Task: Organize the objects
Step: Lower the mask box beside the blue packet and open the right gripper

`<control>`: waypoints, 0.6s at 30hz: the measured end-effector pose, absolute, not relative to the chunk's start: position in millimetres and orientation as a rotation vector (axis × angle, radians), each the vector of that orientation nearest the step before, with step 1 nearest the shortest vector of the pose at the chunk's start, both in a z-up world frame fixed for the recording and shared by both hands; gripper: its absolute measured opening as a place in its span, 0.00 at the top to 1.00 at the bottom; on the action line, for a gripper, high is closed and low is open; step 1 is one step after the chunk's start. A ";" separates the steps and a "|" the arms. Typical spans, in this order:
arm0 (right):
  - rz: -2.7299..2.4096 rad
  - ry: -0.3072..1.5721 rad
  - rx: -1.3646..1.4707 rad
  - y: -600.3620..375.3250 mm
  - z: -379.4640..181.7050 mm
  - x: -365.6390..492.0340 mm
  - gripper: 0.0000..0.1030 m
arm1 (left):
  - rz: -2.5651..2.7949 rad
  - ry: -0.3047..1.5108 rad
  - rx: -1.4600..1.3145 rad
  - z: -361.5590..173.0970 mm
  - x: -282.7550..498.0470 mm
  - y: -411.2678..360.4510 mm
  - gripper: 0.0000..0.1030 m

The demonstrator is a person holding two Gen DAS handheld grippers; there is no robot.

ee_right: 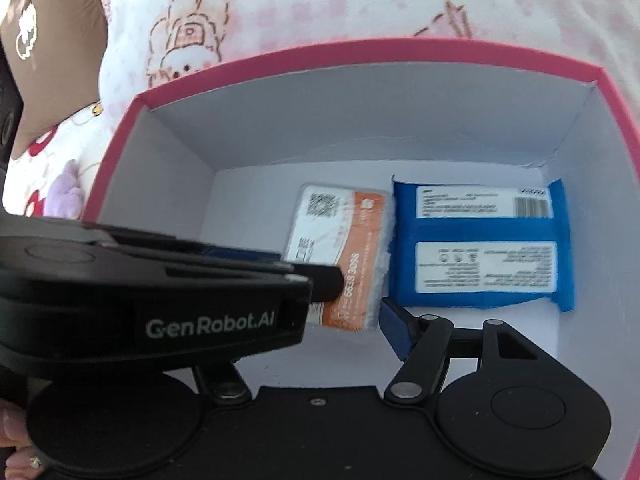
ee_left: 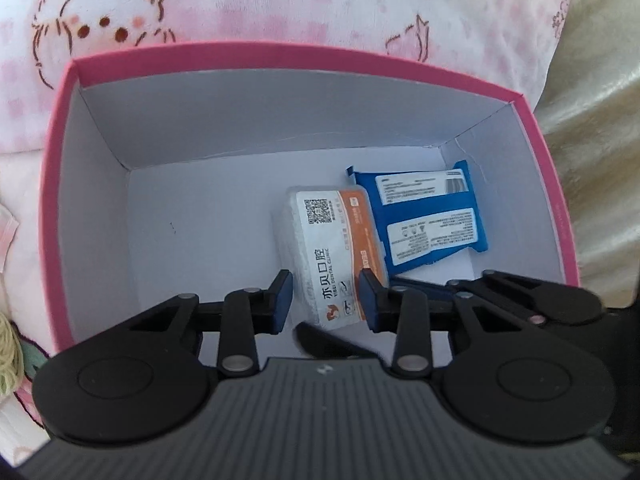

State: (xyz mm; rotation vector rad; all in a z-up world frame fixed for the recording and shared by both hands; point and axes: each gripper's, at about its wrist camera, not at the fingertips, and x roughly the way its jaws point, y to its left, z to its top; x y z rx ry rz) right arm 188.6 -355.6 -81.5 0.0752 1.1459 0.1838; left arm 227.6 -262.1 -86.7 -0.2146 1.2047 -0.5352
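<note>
A pink box with white inner walls stands open on a bed cover. On its floor lies a blue wipes pack. Beside it is a clear case with a white and orange label. My left gripper is down inside the box, with both blue pads pressed on the near end of the case. My right gripper hovers at the same end, jaws wide; one blue pad stands beside the case's corner, and the other is hidden behind the left gripper.
A pink-and-white cartoon blanket surrounds the box. A brown cardboard box sits at the far left and gold fabric lies on the right. A person's fingers hold the right gripper. The box floor's left half is bare.
</note>
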 end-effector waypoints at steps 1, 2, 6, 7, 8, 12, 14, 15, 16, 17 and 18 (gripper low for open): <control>0.183 1.146 0.050 -353.6 -81.2 189.0 0.40 | -0.536 1.203 -0.212 -88.3 229.6 -264.5 0.67; 0.181 1.150 0.029 -352.6 -81.2 188.1 0.44 | -0.530 1.206 -0.208 -90.1 229.9 -266.3 0.67; 0.159 1.137 0.011 -354.3 -78.1 186.0 0.54 | -0.513 1.171 -0.183 -89.3 228.4 -272.5 0.67; 0.150 1.130 0.011 -355.5 -77.3 185.7 0.56 | -0.509 1.166 -0.178 -88.7 228.5 -275.0 0.67; 0.144 1.122 0.005 -355.7 -76.5 185.4 0.61 | -0.505 1.159 -0.174 -88.2 229.5 -276.8 0.67; 0.104 1.085 -0.035 -356.0 -72.6 184.4 0.80 | -0.501 1.143 -0.193 -88.5 232.7 -275.8 0.67; 0.093 1.071 -0.033 -355.6 -72.4 186.4 0.81 | -0.496 1.141 -0.207 -88.9 233.0 -274.7 0.68; 0.091 1.066 -0.029 -356.1 -72.4 186.8 0.81 | -0.495 1.140 -0.205 -88.6 232.9 -274.8 0.68; 0.090 1.063 -0.027 -355.7 -72.0 186.9 0.81 | -0.493 1.142 -0.209 -88.2 233.2 -274.0 0.68; 0.089 1.060 -0.024 -355.7 -71.2 186.0 0.81 | -0.494 1.147 -0.217 -87.7 233.3 -272.0 0.68; 0.091 1.053 -0.022 -356.4 -70.1 183.1 0.81 | -0.497 1.156 -0.226 -87.4 233.8 -270.0 0.68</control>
